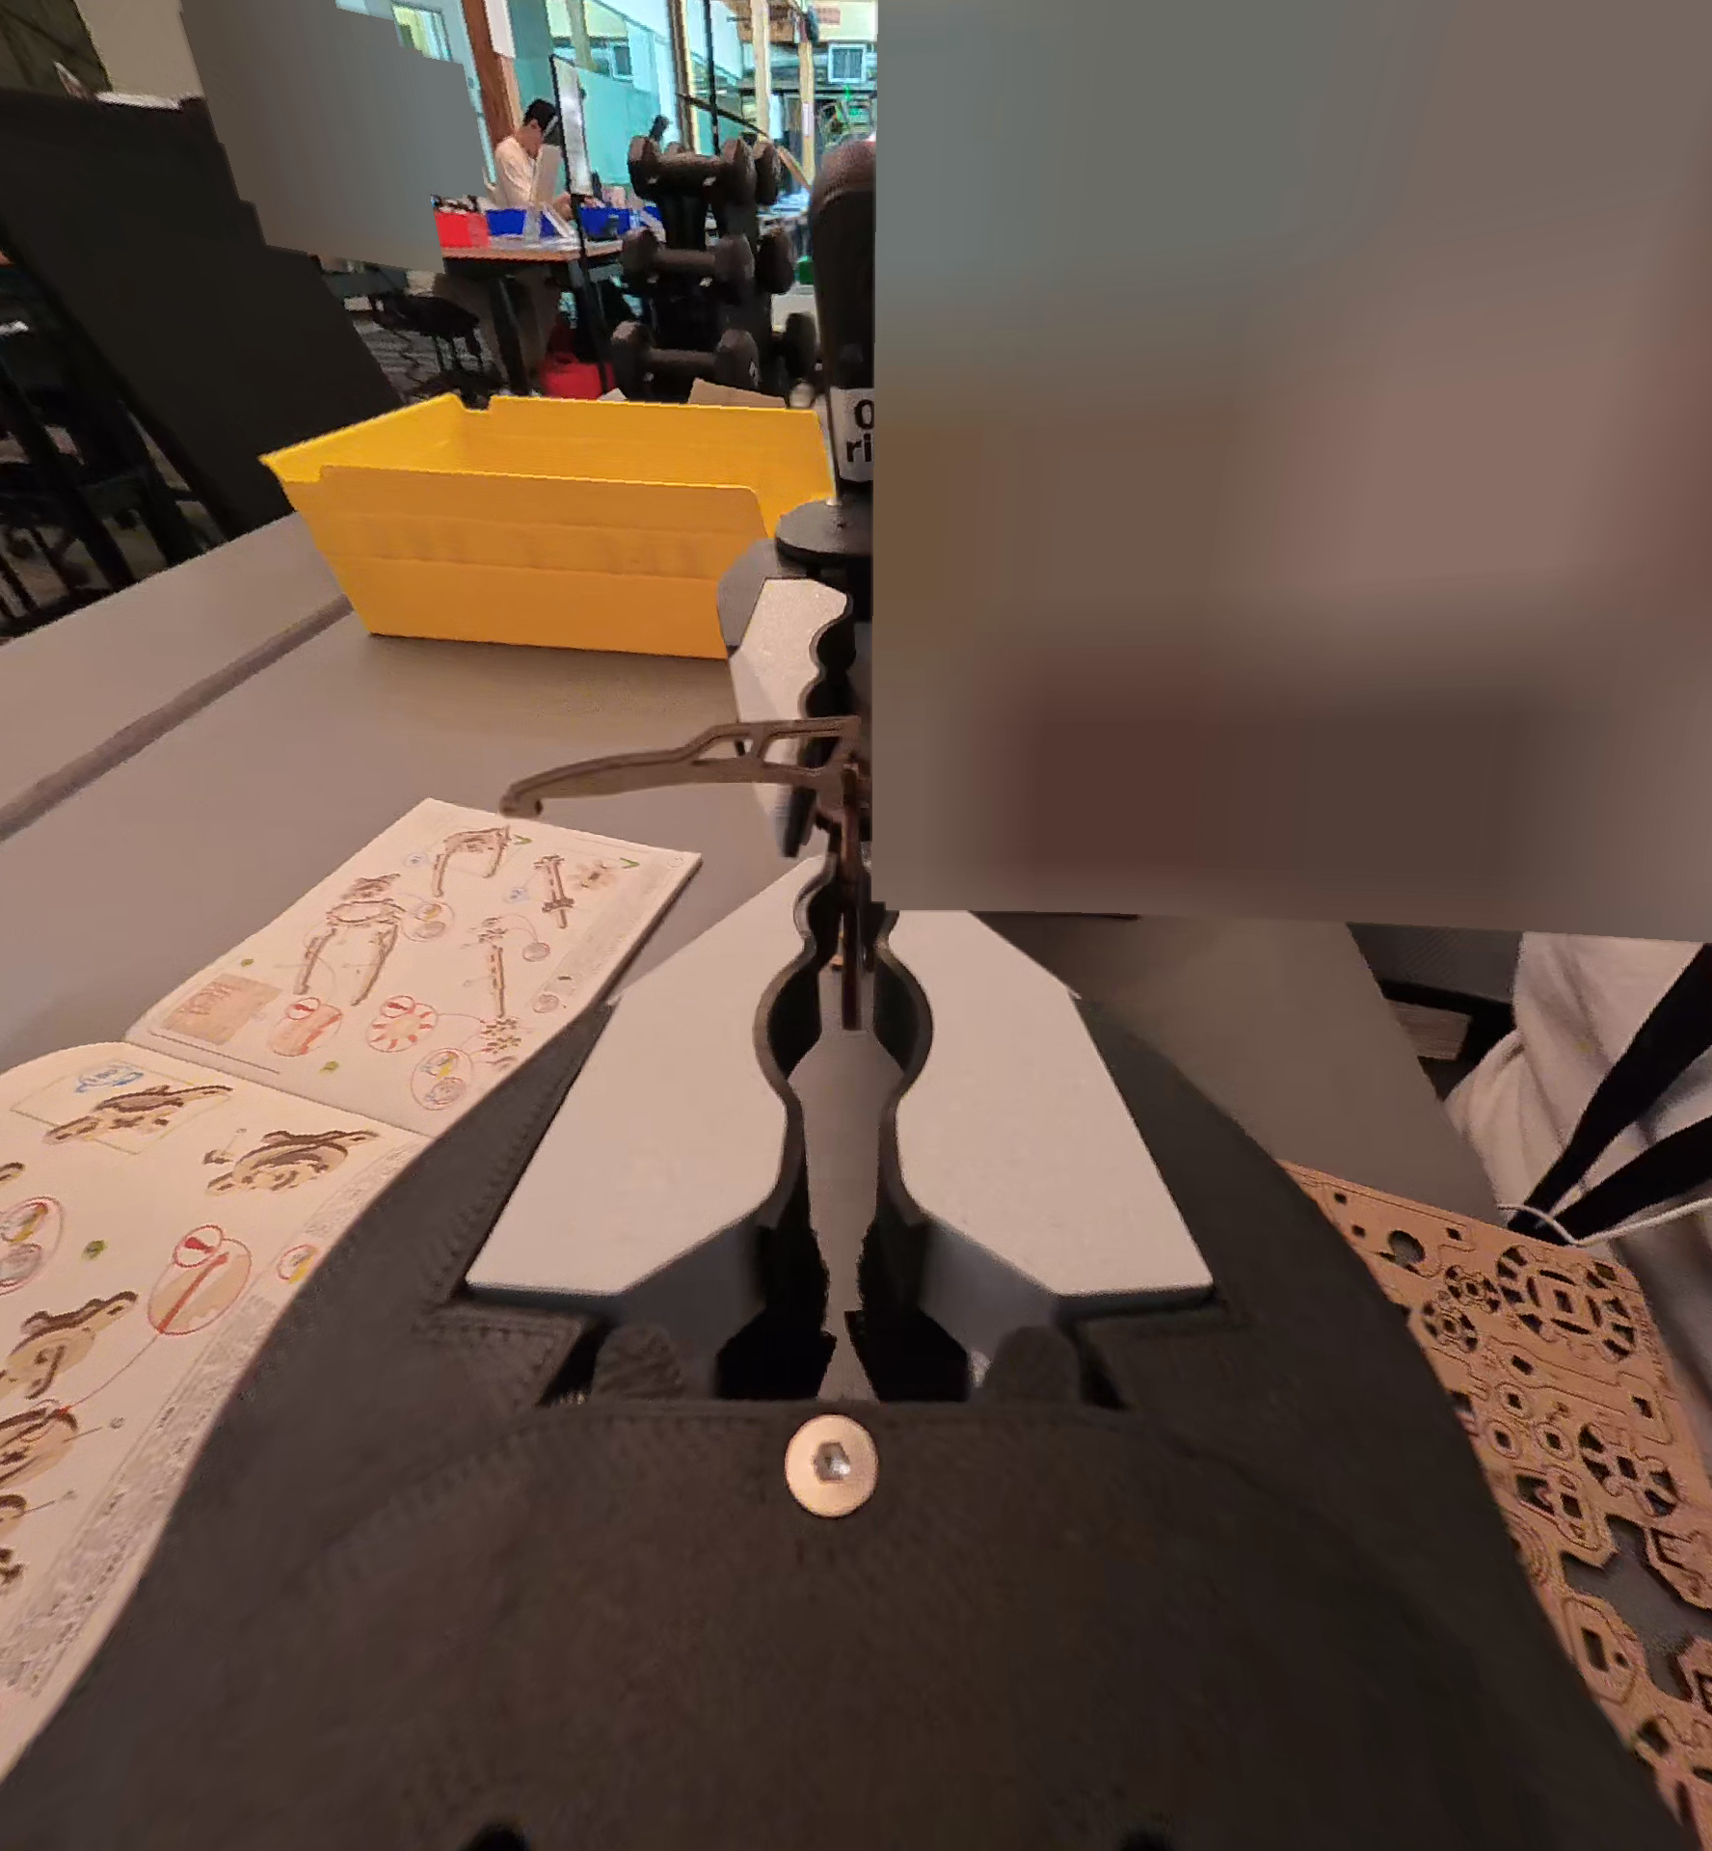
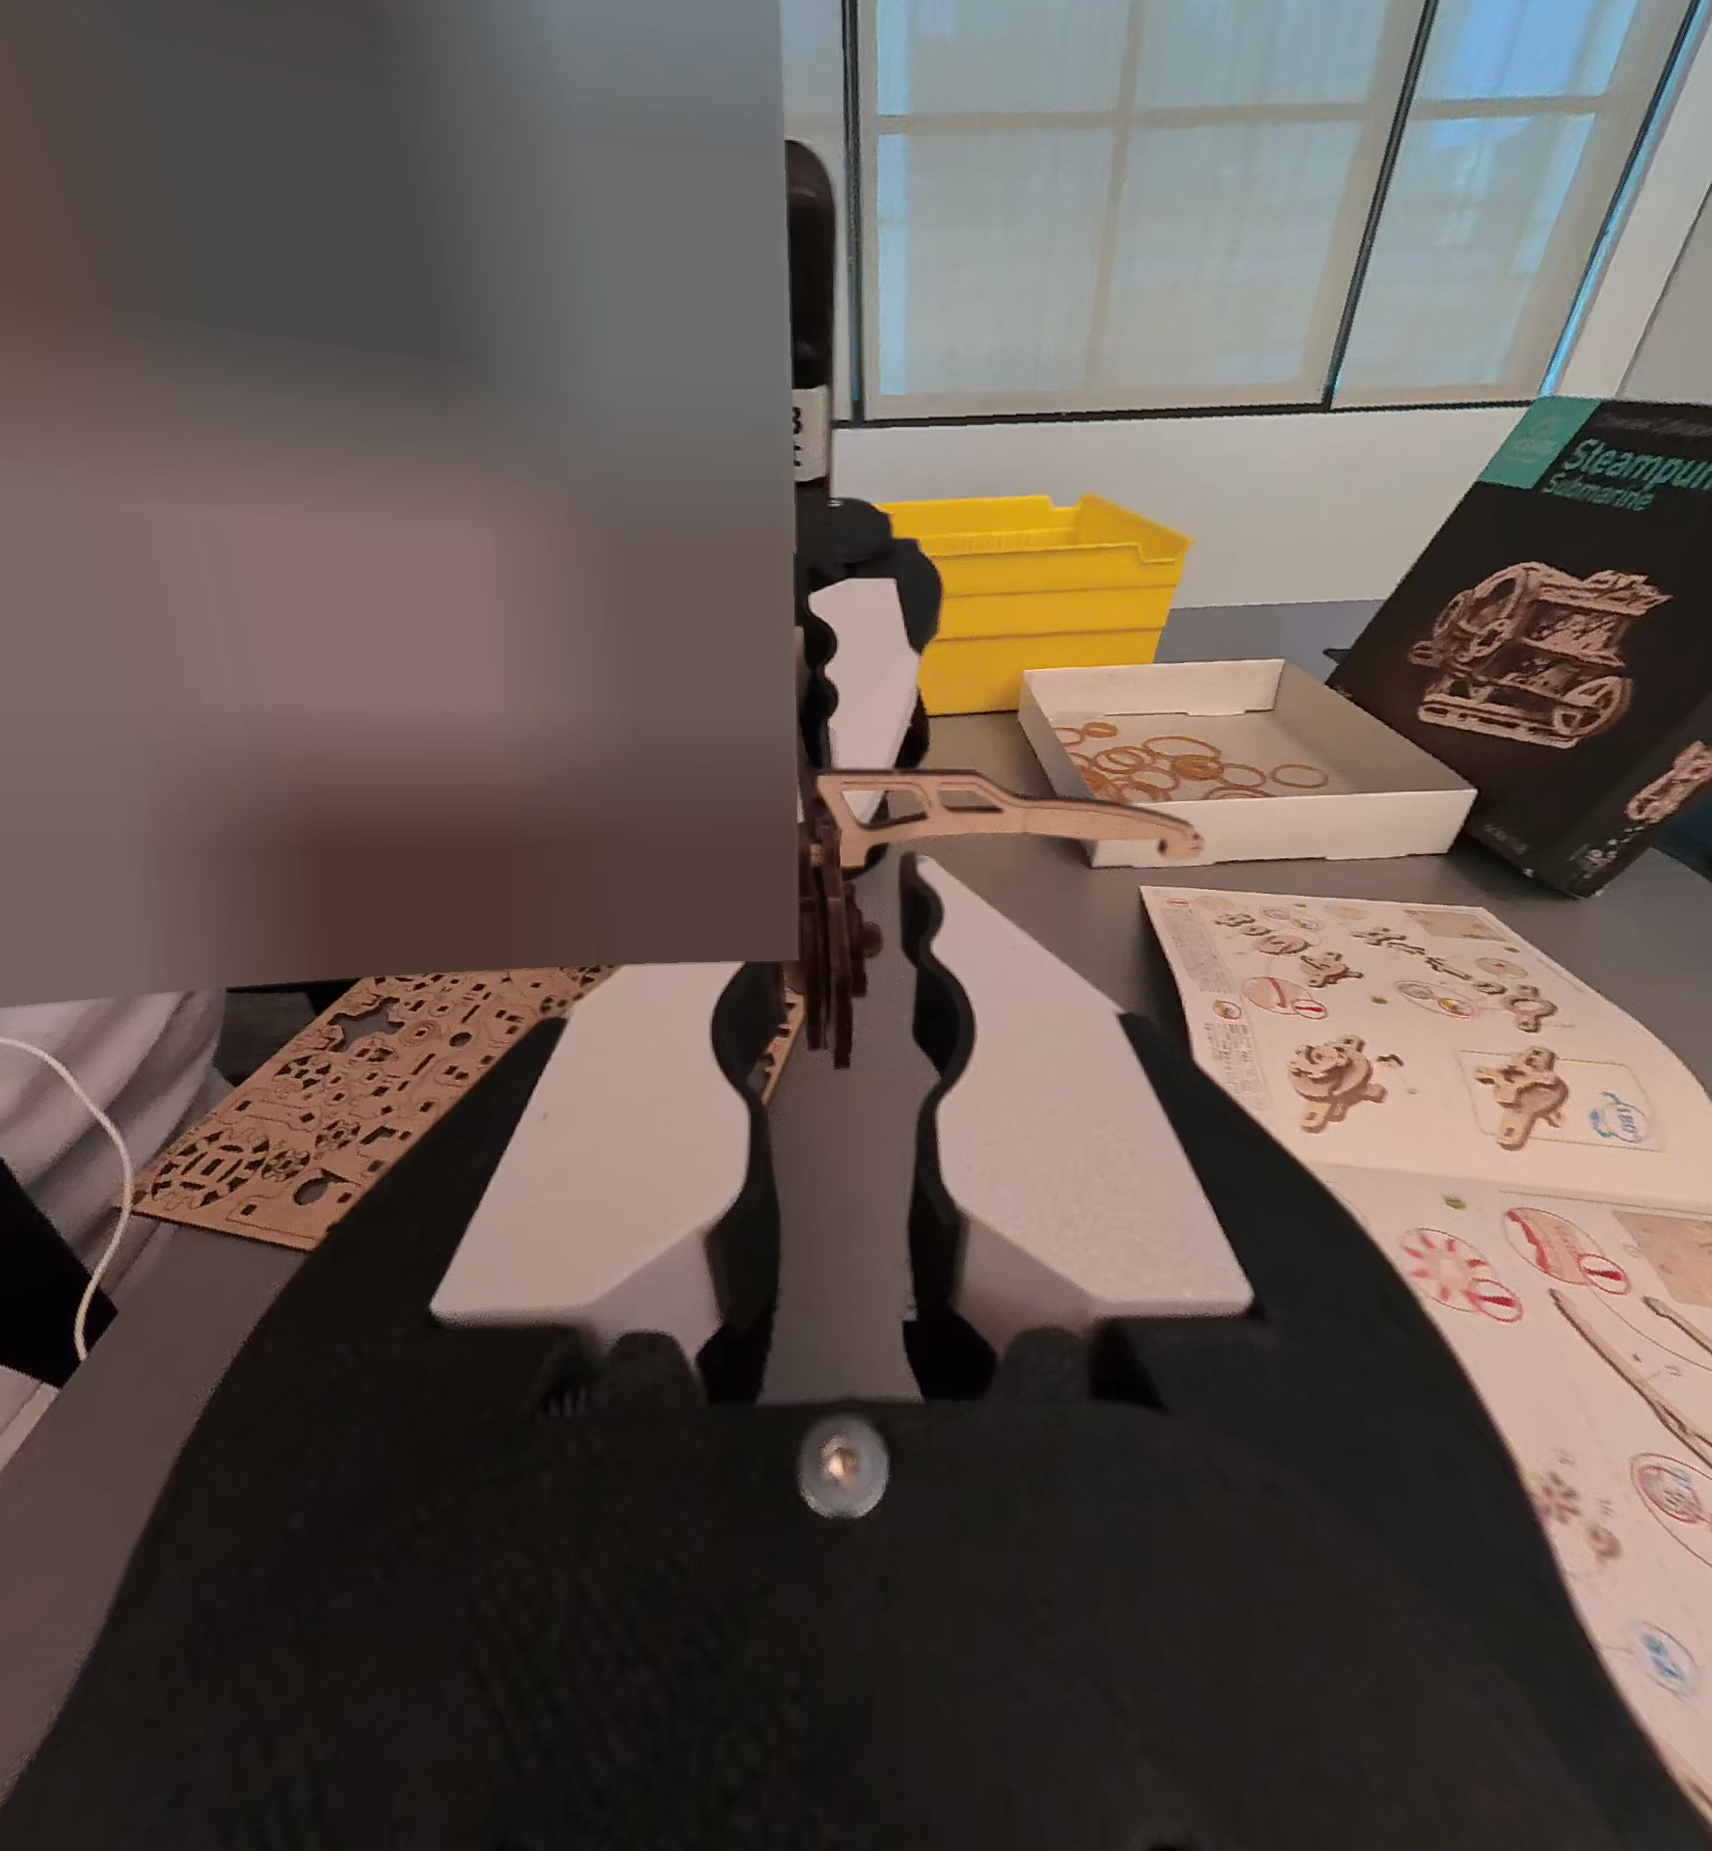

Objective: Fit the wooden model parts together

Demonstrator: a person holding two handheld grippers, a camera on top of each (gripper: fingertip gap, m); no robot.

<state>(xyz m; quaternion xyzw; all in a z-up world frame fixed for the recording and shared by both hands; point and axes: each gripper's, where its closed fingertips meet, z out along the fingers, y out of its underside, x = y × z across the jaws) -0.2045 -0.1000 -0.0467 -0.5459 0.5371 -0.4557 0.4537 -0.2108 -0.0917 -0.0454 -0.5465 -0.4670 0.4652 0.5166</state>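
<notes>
Left hand-held gripper (image 1: 850,987) nearly closed, pinching the wooden assembly (image 1: 847,901) in mid-air above the surface (image 1: 431,721). Right hand-held gripper (image 2: 847,942) partly open around it. Best to align slots squarely and press gently; the thin arm (image 2: 1012,816) could snap.

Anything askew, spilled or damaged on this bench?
Nothing stands out. The wooden assembly is held between both grippers, the rubber bands stay inside their white tray, and the instruction booklet lies open flat.

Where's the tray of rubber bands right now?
In the right wrist view, the white tray sits on the grey table at upper right, between the yellow bin and the dark kit box, beyond the instruction sheet.
</notes>
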